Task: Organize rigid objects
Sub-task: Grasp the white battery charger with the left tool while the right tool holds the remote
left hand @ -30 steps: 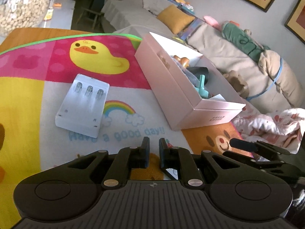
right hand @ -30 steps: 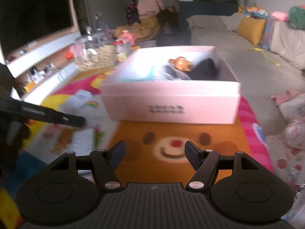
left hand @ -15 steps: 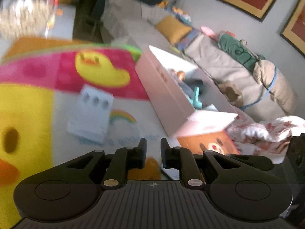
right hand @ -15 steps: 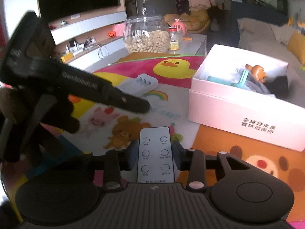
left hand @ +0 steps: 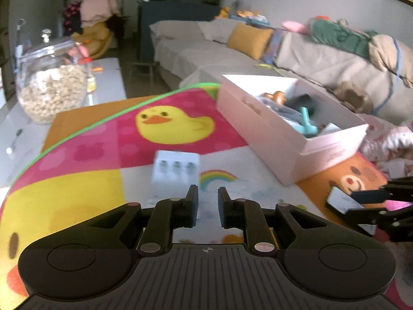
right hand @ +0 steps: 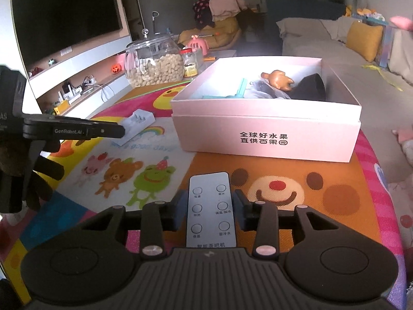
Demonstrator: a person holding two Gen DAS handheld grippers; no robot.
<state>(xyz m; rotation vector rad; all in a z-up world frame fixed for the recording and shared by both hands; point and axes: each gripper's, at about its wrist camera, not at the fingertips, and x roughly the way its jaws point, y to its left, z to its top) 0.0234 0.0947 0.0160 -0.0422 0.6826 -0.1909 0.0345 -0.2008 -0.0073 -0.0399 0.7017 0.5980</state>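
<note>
Cartoon-printed mat point(right hand: 296, 196) is seen spread beneath everything, with a yellow duck, a rainbow and a bear face printed on it; behind it a grey sofa point(left hand: 196, 51) is shown with a mustard cushion point(left hand: 249, 40); a dark television screen point(right hand: 64, 23) is mounted on the wall at the left of the right wrist view. On the mat an open pink box point(right hand: 268, 131) is set, black printed characters being carried on its near wall; inside it a brown bear figure point(right hand: 277, 80), a teal plastic piece point(right hand: 240, 87) and a dark object point(right hand: 311, 87) are held. A glass jar point(right hand: 153, 63) filled with pale round pieces is placed beyond the mat, beside a smaller yellow-lidded jar point(right hand: 189, 62). A white battery charger point(left hand: 176, 171) is laid flat on the mat near the rainbow, apart from the box and just ahead of the left gripper point(left hand: 208, 201), whose fingers are drawn nearly together with only a narrow gap and nothing between them. A grey remote control point(right hand: 210, 209) with six round buttons is clamped between the fingers of the right gripper point(right hand: 210, 213), lengthwise and pointing toward the box, above the bear face; its tip is also glimpsed at the right edge of the left wrist view.
</note>
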